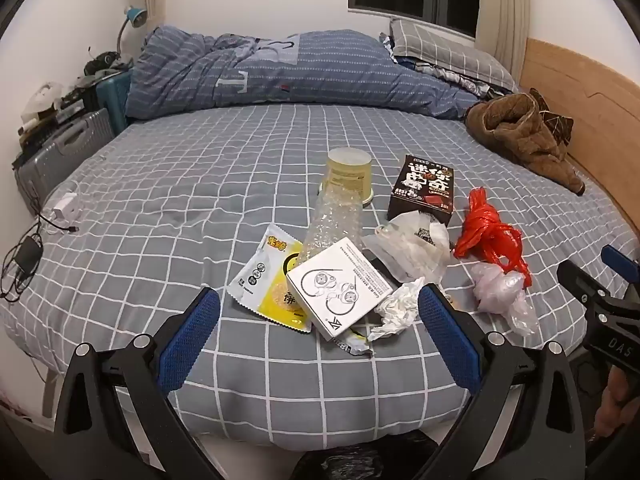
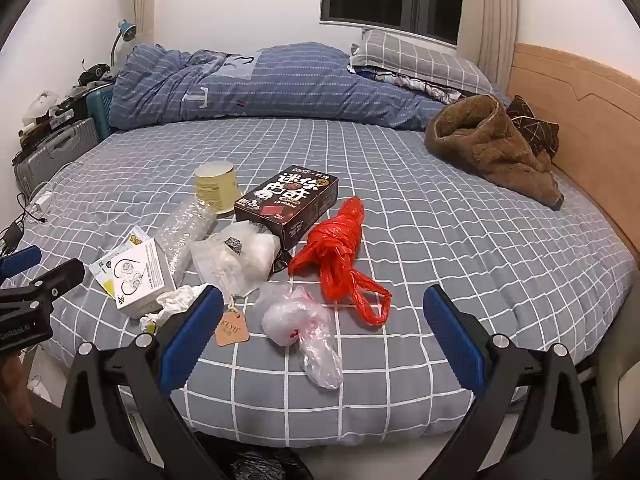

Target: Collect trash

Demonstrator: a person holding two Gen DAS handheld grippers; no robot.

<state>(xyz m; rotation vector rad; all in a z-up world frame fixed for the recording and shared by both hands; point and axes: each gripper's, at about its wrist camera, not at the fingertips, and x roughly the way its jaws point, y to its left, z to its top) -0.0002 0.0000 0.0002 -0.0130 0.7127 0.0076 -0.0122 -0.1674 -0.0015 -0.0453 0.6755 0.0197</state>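
Checked bedsheet holds scattered trash; both hand-held grippers hover open.

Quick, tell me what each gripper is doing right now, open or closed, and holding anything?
Left gripper: open, holding nothing, above the bed in front of the white earphone box.
Right gripper: open, holding nothing, facing the clear plastic bag.

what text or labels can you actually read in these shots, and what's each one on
"KEYU": tan hang tag, by the white drawstring pouch.
"DAS": side of the right hand-held gripper, seen from the left wrist.
"...RobotAI", start cut off: side of the left hand-held gripper, seen from the right wrist.
"T": patch on the blue duvet.
Large Chinese characters: dark snack box.
Fine print on the white earphone box and yellow snack wrapper: too small.
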